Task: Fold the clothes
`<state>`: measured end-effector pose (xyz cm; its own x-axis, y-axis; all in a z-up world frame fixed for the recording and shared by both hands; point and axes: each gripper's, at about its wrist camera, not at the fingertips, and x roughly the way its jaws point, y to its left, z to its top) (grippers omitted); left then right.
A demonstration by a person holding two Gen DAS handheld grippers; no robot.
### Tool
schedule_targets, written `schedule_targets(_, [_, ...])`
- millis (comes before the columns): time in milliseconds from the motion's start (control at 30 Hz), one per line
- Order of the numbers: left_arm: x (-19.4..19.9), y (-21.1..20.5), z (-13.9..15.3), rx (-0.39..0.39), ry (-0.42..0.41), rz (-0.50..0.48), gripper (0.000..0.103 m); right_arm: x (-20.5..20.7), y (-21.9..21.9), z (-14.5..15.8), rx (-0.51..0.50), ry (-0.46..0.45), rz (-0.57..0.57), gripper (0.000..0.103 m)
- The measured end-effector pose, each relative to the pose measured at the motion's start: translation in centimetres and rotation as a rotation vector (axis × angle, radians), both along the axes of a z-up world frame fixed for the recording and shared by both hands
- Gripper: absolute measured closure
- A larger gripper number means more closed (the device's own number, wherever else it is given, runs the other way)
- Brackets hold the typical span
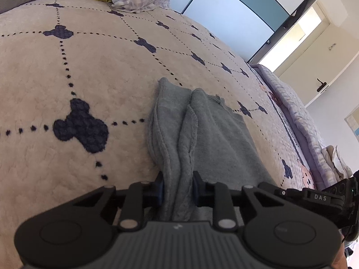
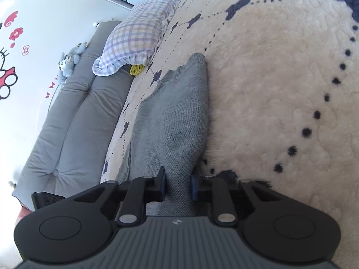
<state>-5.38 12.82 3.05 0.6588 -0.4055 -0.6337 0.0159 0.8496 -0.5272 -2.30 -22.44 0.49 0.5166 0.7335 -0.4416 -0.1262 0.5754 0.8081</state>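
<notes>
A grey knitted garment (image 1: 208,130) lies on a cream bedspread (image 1: 67,71) with dark mouse-head marks. In the left wrist view my left gripper (image 1: 178,188) is shut on a bunched fold of the garment's near edge, blue pads pressing on both sides. The rest of the cloth stretches away from it in long folds. In the right wrist view the same grey garment (image 2: 172,116) runs away from my right gripper (image 2: 178,187), which is shut on another part of its near edge. The right gripper's black body (image 1: 325,198) shows at the lower right of the left wrist view.
A checked pillow (image 2: 136,35) and a crumpled yellow cloth (image 2: 136,69) lie at the head of the bed. A grey padded headboard (image 2: 74,109) with a small soft toy (image 2: 69,61) runs along the wall. The bed's lilac edge (image 1: 298,116) and a door (image 1: 314,51) are to the right.
</notes>
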Motion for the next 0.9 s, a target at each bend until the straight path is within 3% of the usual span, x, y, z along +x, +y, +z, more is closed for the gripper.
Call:
schedule_targets(200, [-0.4,-1.6,2.6,-0.063,-0.037,-0.031,0.080,-1.3,-0.9,4.1,-0.050,-0.113,0.015,0.086])
schedule_targets(600, [-1.8,-5.2,6.3,-0.222,-0.099,-0.111,0.079,-5.5,-6.5,9.6,0.022,-0.250,-0.086,0.086])
schedule_targets(733, [-3.0,-6.4,5.2,-0.187,-0.088,-0.154,0.077,-8.3,-8.7,7.9,0.041,-0.232,-0.104,0.082])
schedule_targets(833, [-3.0,-6.7,1.7,-0.151,0.036,-0.148,0.075,-9.3,-9.5,2.8,0.080,-0.056,-0.098,0.077])
schedule_targets(900, [-3.2,-5.6,0.4,-0.202,0.049,-0.123,0.070,-9.9,-9.7,-0.2,0.098,0.039,-0.105,0.073])
